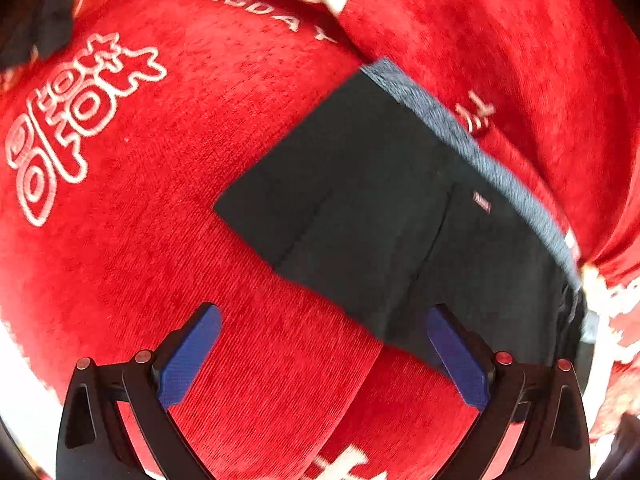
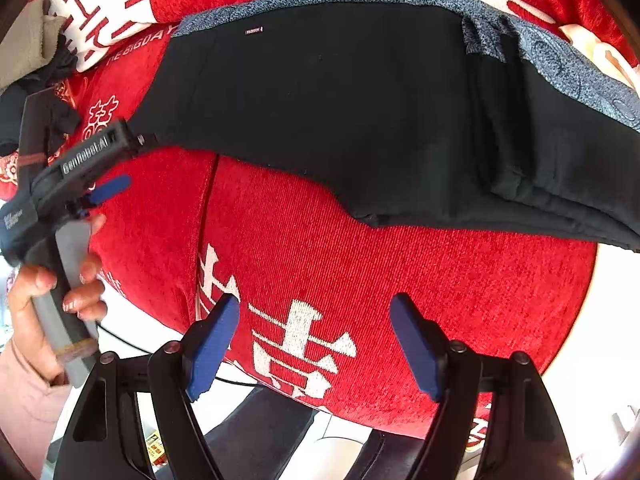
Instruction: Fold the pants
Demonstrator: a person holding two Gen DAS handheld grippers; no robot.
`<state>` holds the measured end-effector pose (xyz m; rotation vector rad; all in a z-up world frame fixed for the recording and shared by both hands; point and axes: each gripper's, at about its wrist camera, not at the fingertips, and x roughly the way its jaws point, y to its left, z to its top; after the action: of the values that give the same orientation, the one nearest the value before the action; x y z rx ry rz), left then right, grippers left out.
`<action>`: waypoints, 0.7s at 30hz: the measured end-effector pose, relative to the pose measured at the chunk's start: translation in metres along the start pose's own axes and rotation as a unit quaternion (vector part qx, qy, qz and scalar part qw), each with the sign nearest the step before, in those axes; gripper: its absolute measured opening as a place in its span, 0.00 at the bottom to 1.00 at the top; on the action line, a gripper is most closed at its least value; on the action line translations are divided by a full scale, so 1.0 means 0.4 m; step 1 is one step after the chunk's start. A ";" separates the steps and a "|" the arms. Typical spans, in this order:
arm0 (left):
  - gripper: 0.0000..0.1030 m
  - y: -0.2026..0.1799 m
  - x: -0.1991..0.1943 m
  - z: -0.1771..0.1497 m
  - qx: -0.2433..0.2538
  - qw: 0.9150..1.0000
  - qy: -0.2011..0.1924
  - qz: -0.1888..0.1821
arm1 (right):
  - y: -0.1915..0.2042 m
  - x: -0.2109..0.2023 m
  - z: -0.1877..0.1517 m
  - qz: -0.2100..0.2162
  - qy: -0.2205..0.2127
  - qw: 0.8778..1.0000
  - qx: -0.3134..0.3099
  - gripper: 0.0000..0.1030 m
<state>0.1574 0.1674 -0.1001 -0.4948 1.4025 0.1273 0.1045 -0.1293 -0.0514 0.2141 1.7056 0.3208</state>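
The left gripper (image 1: 322,356) and right gripper (image 2: 316,344) both gape with nothing between their 2 blue pads, poised low for a fresh grip; the black fabric pants (image 2: 340,112) lie folded (lengthwise, apparently) across frame top on the red woven cloth (image 2: 360,280)

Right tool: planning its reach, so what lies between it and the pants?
Only bare red cloth with white characters lies between the open right tool and the black pants, as the right wrist view shows.

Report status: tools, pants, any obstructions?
Left tool open, empty. Right tool open, empty. Black pants lying folded on red cloth, ungripped. Nothing blocking.
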 end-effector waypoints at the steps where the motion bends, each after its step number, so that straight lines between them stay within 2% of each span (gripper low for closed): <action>1: 1.00 0.015 0.009 0.009 -0.009 1.000 0.003 -0.024 | 0.000 0.003 0.000 0.004 0.003 1.000 0.000 0.78; 4: 1.00 0.027 0.014 0.007 -0.024 0.997 -0.012 -0.078 | 0.005 0.013 -0.001 0.010 0.007 1.000 -0.009 0.78; 6: 1.00 0.030 0.011 0.002 -0.027 0.991 -0.028 -0.126 | 0.011 0.020 -0.003 0.016 0.010 1.000 -0.018 0.78; 9: 1.00 0.021 0.030 0.001 -0.044 0.981 -0.026 -0.186 | 0.016 0.032 -0.007 0.022 0.014 0.999 -0.024 0.78; 13: 1.00 -0.006 0.054 -0.004 -0.052 0.977 -0.037 -0.202 | 0.012 0.057 -0.009 0.028 0.021 0.999 -0.018 0.78; 17: 1.00 -0.031 0.048 0.008 -0.082 0.972 -0.042 -0.217 | 0.006 0.070 -0.008 0.031 0.018 0.999 -0.015 0.78; 19: 1.00 -0.048 0.024 0.015 -0.069 0.970 -0.061 -0.226 | 0.003 0.068 -0.005 0.031 0.013 0.999 -0.014 0.78; 21: 1.00 -0.062 0.032 0.027 -0.064 0.971 -0.063 -0.220 | -0.001 0.059 -0.001 0.033 0.007 0.999 -0.012 0.78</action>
<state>0.1790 0.1470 -0.1050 -0.8777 1.1364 -0.1101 0.1005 -0.1220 -0.0737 0.2529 1.7094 0.3921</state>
